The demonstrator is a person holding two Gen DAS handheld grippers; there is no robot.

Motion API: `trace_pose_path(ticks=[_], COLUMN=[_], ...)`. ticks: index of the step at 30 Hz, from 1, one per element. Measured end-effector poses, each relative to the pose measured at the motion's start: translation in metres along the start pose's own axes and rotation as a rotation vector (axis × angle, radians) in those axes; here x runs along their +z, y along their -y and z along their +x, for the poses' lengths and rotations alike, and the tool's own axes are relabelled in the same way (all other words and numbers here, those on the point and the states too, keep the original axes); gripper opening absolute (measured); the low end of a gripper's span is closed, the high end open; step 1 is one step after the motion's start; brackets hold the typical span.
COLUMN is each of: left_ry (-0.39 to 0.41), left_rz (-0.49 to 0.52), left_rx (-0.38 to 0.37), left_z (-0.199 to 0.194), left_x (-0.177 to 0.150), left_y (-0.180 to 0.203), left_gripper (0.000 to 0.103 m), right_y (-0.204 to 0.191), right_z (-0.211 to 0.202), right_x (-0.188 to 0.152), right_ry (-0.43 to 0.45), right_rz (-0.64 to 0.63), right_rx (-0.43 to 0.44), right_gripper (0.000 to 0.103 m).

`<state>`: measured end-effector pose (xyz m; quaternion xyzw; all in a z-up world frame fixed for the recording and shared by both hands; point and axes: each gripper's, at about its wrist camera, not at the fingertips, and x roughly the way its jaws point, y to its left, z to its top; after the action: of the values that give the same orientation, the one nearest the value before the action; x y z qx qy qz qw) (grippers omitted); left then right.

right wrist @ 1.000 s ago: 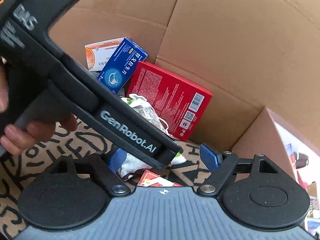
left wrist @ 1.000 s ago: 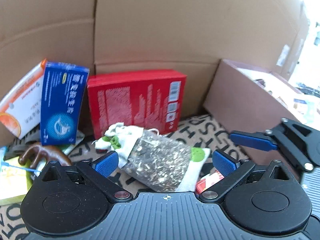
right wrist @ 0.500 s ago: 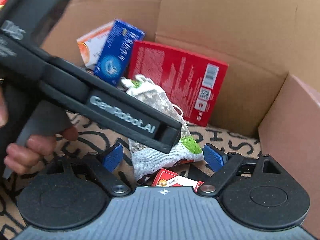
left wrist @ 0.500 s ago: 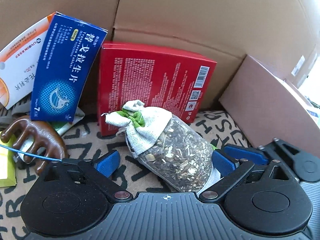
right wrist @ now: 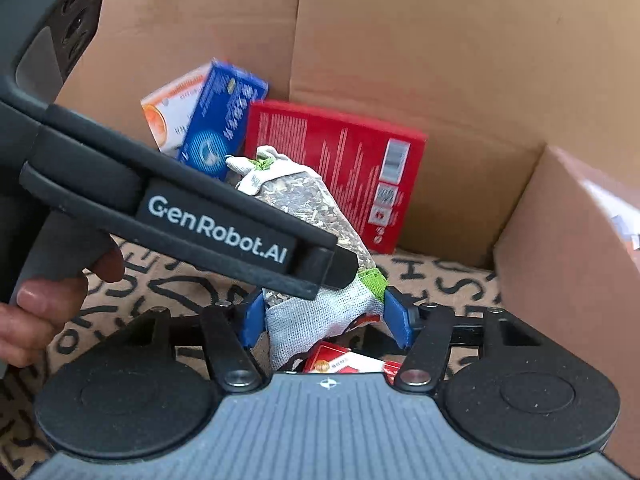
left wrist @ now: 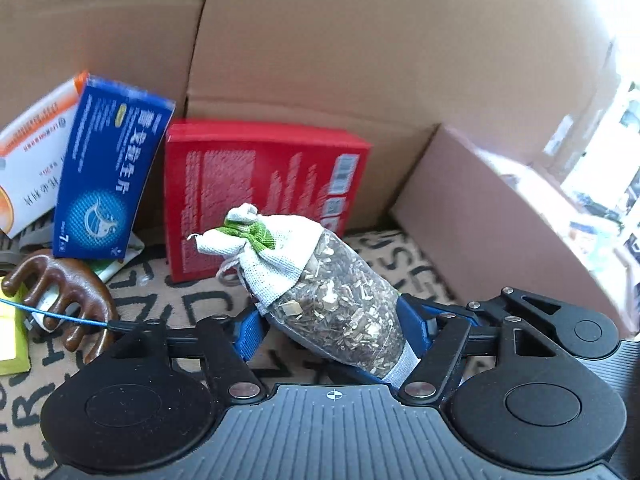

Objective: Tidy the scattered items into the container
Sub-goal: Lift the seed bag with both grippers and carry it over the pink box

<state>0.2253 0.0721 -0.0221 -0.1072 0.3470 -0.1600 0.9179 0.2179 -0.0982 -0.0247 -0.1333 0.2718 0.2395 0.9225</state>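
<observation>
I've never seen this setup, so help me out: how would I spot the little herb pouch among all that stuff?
Look inside the big cardboard box, in front of the flat red box leaning on its back wall. The herb pouch sits between the left gripper fingers: the only soft item, with a clear window of dried bits and a green-tied cloth neck.

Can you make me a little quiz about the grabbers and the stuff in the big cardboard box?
1. True or false: the left gripper is shut on the herb pouch.
2. Pick one: which box stands right behind the pouch? A) a blue box B) the red box C) a green box
3. Fill in the word: the blue box partly hides a white box with ___ edges.

Key: 1 true; 2 B; 3 orange.
</observation>
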Motion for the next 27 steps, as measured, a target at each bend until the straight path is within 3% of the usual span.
trace_pose_path(ticks=[7, 14, 17, 19, 27], left_ry=[0.004, -0.105, -0.126, -0.116, -0.105], left_rz=[0.031, 0.009, -0.055, -0.119, -0.161], left_rx=[-0.021, -0.029, -0.025, -0.014, 0.003], left_z=[-0.049, -0.066, -0.066, -0.068, -0.062], left_x=[-0.027, -0.09, -0.108, -0.11, -0.103], left_y=[0.033, 0.042, 0.034, 0.028, 0.026], left_gripper=[0.07, 0.071, 0.081, 0.089, 0.092], right_y=[-0.009, -0.04, -0.045, -0.05, -0.051], right_z=[-0.06, -0.096, -0.093, -0.097, -0.096], right_x=[-0.01, -0.06, -0.074, -0.075, -0.076], right_ry=[-0.009, -0.111, -0.128, -0.102, -0.06], right_rz=[0.005, 0.026, 0.02, 0.005, 0.029], right_rx=[0.018, 0.102, 0.108, 0.105, 0.115], right_gripper=[0.066, 0.067, 0.071, 0.075, 0.078])
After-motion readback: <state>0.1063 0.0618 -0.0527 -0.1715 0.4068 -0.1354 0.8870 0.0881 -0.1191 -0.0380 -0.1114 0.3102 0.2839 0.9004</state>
